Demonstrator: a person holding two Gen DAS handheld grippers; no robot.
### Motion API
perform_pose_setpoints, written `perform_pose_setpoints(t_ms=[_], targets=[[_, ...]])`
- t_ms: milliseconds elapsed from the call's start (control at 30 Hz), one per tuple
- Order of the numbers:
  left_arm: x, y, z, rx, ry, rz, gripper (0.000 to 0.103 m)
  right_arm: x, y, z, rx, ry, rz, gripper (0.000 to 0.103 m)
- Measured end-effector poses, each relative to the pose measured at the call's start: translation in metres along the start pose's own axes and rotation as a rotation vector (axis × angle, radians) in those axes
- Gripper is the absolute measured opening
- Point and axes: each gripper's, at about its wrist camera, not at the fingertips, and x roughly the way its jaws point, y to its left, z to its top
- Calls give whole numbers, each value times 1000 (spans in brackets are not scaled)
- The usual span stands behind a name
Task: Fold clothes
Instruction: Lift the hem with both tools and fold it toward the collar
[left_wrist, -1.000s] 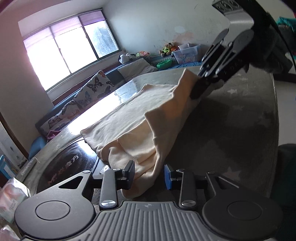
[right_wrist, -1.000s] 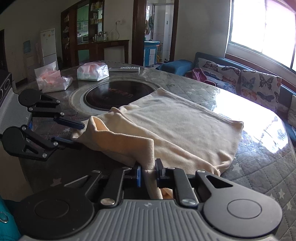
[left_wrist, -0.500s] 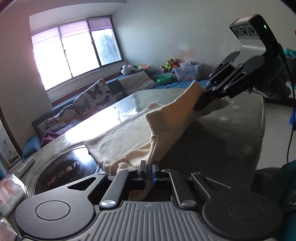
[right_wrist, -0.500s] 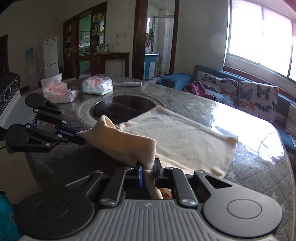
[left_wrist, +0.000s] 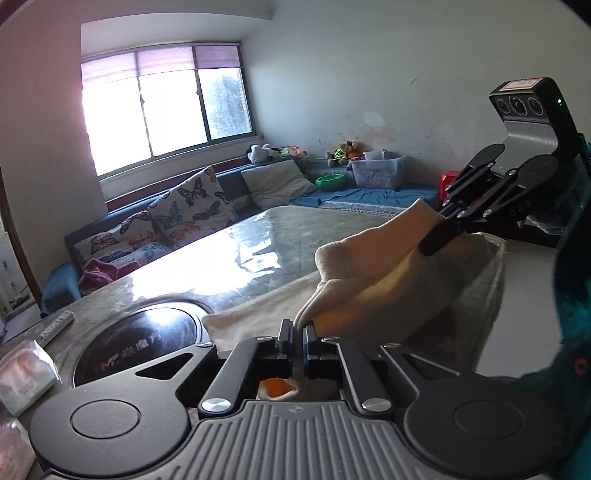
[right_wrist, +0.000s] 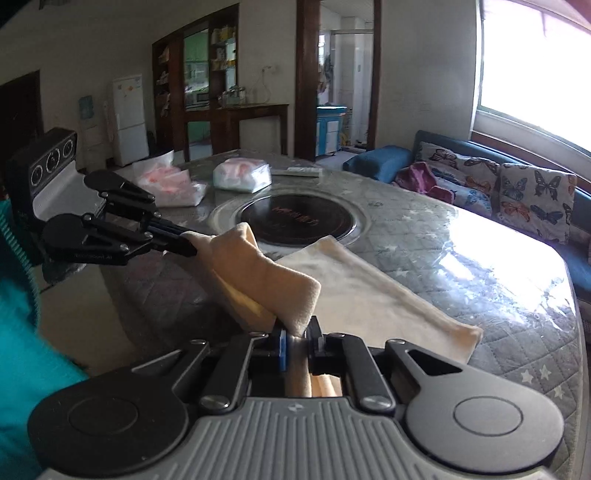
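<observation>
Both grippers pinch a cream cloth (right_wrist: 373, 295) lifted off the table (right_wrist: 461, 240): left gripper (left_wrist: 298, 334) and right gripper (right_wrist: 297, 334) each clamped on one raised corner.

I count one cream garment (right_wrist: 373, 295) and my two grippers, left (left_wrist: 298, 334) and right (right_wrist: 297, 334). On the table (right_wrist: 480, 258) I see one round black hob plate (right_wrist: 299, 219), one remote control (right_wrist: 303, 171) and two plastic packs, one (right_wrist: 242, 175) by the remote, one (right_wrist: 170, 184) nearer the edge. On the sofa (right_wrist: 380, 162) are two butterfly cushions, (right_wrist: 532, 201) and (right_wrist: 458, 173). One white fridge (right_wrist: 129, 118) stands at the far wall.
</observation>
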Motion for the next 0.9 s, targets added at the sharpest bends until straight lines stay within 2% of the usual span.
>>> perform_pose_setpoints(t_ms=[300,467,600,733,800,900], targets=[[91,57,35,4,23,36,5,44,-67,37,52,-3,-81,9],[162,71,32,17,118,79,5,93,-110,40,113,56,-132,9],[202,72,15,3,188,118,7,136,-130,23,175,102,-185,9],[211,73,12,-4,212,144,11,157,-140,3,235,110,-200,15],[213,75,11,-5,220,157,20,155,-145,-2,261,89,-216,22],[215,77,15,-13,223,174,21,146,-153,-5,310,61,-235,25]])
